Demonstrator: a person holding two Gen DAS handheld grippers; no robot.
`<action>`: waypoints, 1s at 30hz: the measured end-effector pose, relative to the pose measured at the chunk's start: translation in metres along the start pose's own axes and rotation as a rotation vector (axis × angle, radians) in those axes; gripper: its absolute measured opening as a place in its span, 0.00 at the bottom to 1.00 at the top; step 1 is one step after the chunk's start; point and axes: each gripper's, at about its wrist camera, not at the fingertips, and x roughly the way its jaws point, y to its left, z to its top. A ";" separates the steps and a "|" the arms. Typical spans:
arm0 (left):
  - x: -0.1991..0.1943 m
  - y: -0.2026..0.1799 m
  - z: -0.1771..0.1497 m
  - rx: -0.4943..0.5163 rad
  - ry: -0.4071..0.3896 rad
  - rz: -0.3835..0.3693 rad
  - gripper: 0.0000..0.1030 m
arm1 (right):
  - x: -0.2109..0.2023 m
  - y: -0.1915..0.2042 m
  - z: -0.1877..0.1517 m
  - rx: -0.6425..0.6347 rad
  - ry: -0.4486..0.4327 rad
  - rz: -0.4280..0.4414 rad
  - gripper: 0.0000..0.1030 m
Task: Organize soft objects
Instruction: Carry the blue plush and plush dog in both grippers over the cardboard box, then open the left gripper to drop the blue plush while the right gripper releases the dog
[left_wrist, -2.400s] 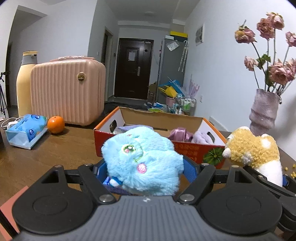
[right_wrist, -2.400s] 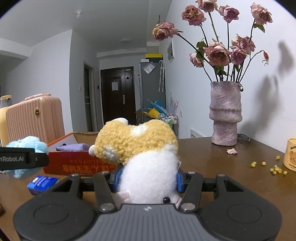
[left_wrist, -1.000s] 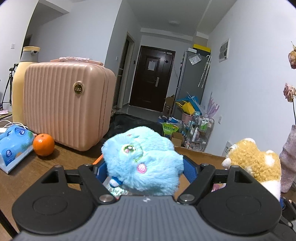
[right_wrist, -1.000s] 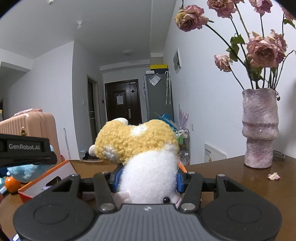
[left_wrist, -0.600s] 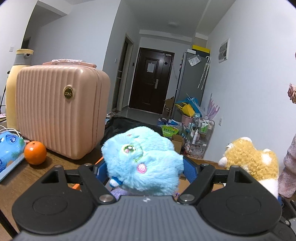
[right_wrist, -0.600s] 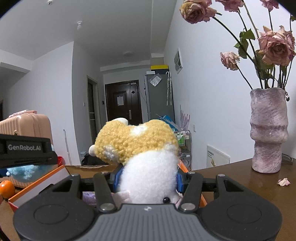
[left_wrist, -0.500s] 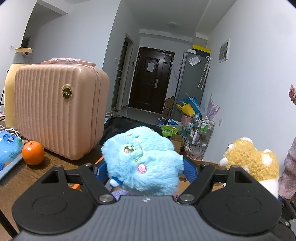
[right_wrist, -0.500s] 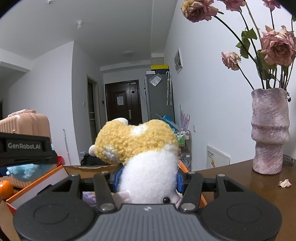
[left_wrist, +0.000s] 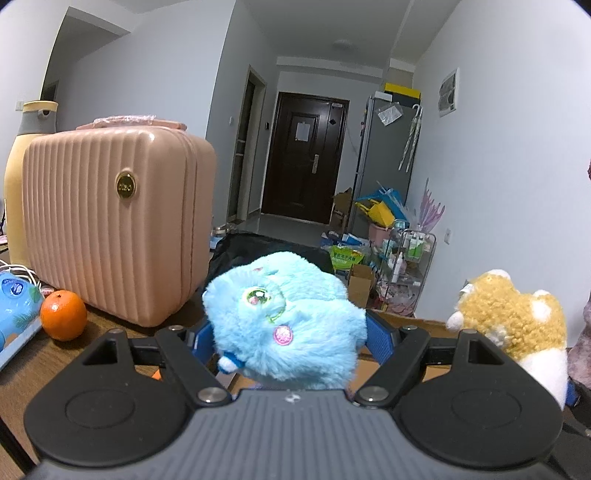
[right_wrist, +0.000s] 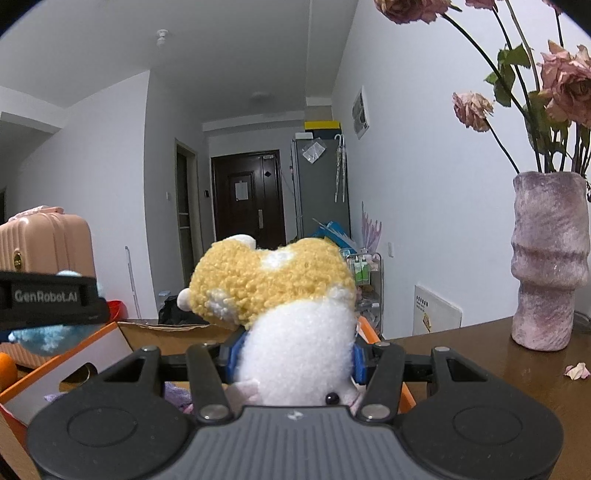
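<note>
Left wrist view: left claw (left_wrist: 288, 338) grasps the blue plush (left_wrist: 284, 317) above the cardboard box (right_wrist: 110, 347); right claw (right_wrist: 295, 360) grasps the yellow-and-white plush (right_wrist: 284, 306) above that box too.

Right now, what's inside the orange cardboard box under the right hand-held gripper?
In the orange cardboard box, only a bit of purple soft fabric shows at the bottom. The right hand-held gripper and its yellow-and-white plush cover the rest.

The left gripper (left_wrist: 288, 341) is showing a ribbed grey housing, 2 black round-capped arms, silver screws and blue pads (left_wrist: 380, 341); the right gripper (right_wrist: 295, 363) is looking identical.
</note>
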 end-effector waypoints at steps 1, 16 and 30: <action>0.001 0.001 0.000 -0.001 0.002 0.001 0.78 | 0.000 0.000 0.000 -0.001 0.003 0.000 0.51; -0.001 0.000 -0.003 -0.004 -0.002 0.039 1.00 | -0.001 -0.004 -0.001 0.013 -0.008 -0.003 0.98; 0.012 0.012 -0.008 -0.037 0.061 0.058 1.00 | -0.001 -0.003 -0.004 0.011 0.003 -0.009 1.00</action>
